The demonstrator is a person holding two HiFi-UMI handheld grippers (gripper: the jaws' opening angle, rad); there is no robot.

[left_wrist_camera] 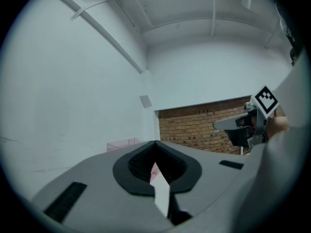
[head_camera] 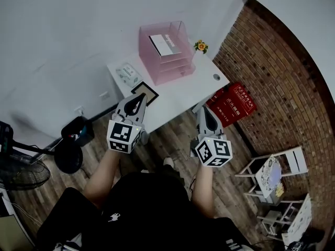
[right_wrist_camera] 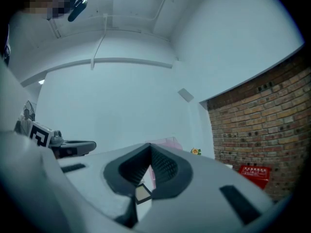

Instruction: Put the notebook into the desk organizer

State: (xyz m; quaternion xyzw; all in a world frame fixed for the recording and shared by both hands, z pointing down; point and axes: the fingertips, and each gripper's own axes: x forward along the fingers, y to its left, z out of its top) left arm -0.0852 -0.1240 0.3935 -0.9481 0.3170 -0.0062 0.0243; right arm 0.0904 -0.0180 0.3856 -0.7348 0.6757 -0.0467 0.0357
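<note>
Two grippers are up in front of the person, both held level and pointing toward the white worktop (head_camera: 180, 94) that stands against the far wall. The left gripper (head_camera: 138, 98) has its jaws brought together at the tips with nothing between them. In the left gripper view, only a sliver of worktop and some pink show through the hollow behind the tips. The right gripper (head_camera: 203, 109) is closed the same way and carries nothing.

The notebook (head_camera: 147, 91) has a pale cover with a dark border. It lies flat on the near left part of the worktop, close to the near edge. In the head view the left gripper's tip overlaps the notebook's near corner, and I cannot tell whether it touches. The right gripper view catches a corner of the notebook through the gap under its closed tips.

The desk organizer (head_camera: 168, 56) is pink and see-through, a stack of trays on the far side of the worktop, well apart from the notebook. A white sheet (head_camera: 164, 44) rests on its top tier. Left of the organizer lies a small pale packet (head_camera: 127, 73), and at its right, by the far corner, is a little yellow flower (head_camera: 200, 46).

Right of the worktop, a red box (head_camera: 234, 104) sits on the wooden floor (head_camera: 172, 135) beside the brick wall (head_camera: 277, 88). A fan (head_camera: 21, 174) stands at the near left.
</note>
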